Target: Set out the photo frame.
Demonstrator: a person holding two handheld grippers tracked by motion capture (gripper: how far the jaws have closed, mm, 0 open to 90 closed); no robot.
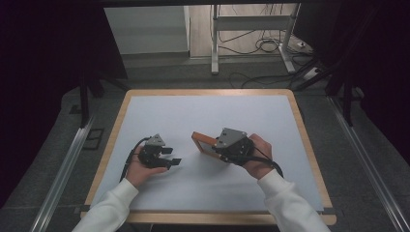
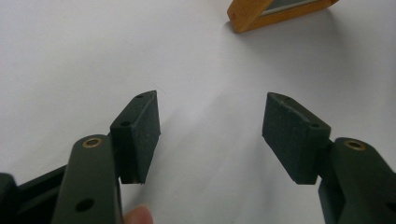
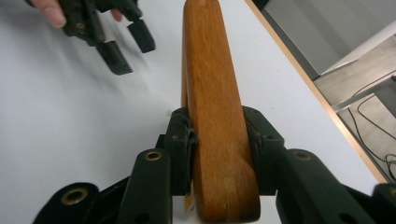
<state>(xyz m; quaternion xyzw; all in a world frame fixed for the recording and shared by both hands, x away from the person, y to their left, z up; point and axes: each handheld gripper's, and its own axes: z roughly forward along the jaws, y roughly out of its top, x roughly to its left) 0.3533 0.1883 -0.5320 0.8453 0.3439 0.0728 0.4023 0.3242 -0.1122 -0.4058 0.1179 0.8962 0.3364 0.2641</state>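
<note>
R gripper holds the wooden frame on edge; L gripper waits, jaws wide.

Largest first: the white table [image 1: 208, 111] is our work surface, w/ a wood rim. Near its centre, at about 5 o'clock from the middle, the wooden frame [image 1: 202, 143] stands tilted on one edge; our right gripper [image 3: 218, 154] is clamped across its rail, pads pressed on both sides. At 9 o'clock from the frame, well apart, our left gripper [image 2: 211, 128] hovers low over the mat w/ jaws spread wide, nothing between them. We judge we're mid-carry or mid-turn w/ the frame. Next move prob. calls for a steady R grip while L closes in on the free corner, approx. squared to the rail.
</note>
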